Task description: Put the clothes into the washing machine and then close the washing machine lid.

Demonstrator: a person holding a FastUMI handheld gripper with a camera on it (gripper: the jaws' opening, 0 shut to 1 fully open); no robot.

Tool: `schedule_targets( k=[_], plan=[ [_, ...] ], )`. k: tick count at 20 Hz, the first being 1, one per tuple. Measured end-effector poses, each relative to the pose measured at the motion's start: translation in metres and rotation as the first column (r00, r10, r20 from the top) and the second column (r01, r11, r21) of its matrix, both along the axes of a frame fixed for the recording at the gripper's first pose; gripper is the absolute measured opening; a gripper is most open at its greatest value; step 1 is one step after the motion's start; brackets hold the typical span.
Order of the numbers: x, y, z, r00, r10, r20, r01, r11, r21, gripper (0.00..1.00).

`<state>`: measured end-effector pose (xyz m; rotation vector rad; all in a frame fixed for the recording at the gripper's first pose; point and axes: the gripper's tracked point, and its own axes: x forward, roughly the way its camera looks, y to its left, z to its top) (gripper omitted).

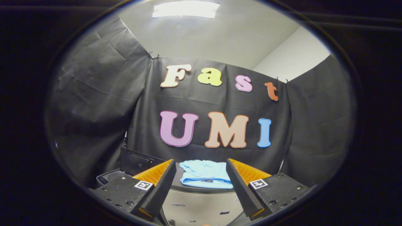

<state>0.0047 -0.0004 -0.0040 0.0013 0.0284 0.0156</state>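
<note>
A dark tabletop [201,189] with a rounded front edge sits on a pale cabinet front [201,205], seen in the gap between the wide-apart fingers of the gripper [201,171]. A folded light blue garment [204,174] lies flat on the tabletop, just ahead of the fingers and touching neither. To its left stands a black machine with its lid [136,160] raised upright, partly hidden by the left finger.
</note>
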Motion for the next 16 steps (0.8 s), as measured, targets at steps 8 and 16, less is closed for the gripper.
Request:
schedule_targets(
  k=[8,16],
  plan=[
    [-0.0003,0.0056,0.0046,1.0,0.011,0.01,-0.011,1.0,-0.003,0.96],
    [-0.0005,0.0102,0.0074,1.0,0.018,0.014,-0.018,1.0,-0.015,0.96]
  ],
)
